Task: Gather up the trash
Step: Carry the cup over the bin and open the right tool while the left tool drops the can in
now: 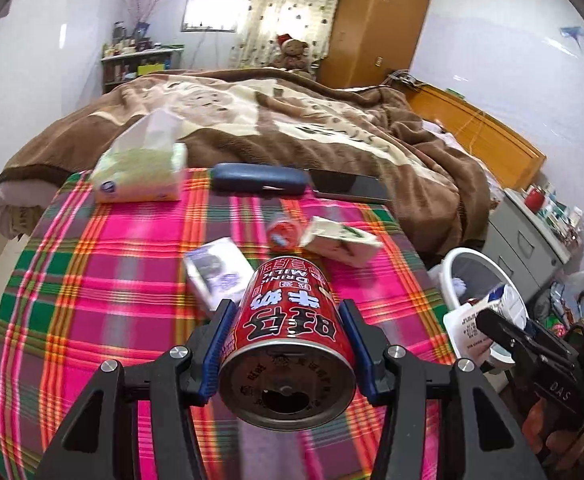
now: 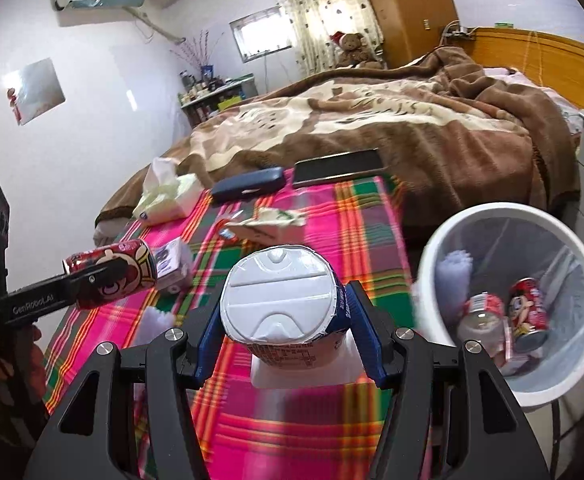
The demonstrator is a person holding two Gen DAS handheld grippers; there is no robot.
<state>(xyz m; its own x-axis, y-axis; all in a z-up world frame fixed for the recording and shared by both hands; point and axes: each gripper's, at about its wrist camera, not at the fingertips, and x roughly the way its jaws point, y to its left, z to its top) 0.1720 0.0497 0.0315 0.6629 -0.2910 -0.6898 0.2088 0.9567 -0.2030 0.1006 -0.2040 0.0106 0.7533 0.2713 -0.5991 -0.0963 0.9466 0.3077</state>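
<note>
Small carton (image 1: 342, 242) just beyond the red can (image 1: 287, 344): motion-blurred, print unreadable; red wrapper (image 1: 281, 236) touching the carton's left: blurred, kind cannot be told; white box (image 1: 217, 274) left of the can: its near corner hidden behind the can; phone (image 1: 348, 188) far beyond the can: left end covered by the blue case (image 1: 259, 178); bin (image 2: 508, 300) right of the yogurt cup (image 2: 279, 292): contents partly hidden, pale lump inside unidentifiable; cup's base out of sight.

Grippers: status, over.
Left gripper shut on red can. Right gripper shut on white cup. Bin right, path clear.
</note>
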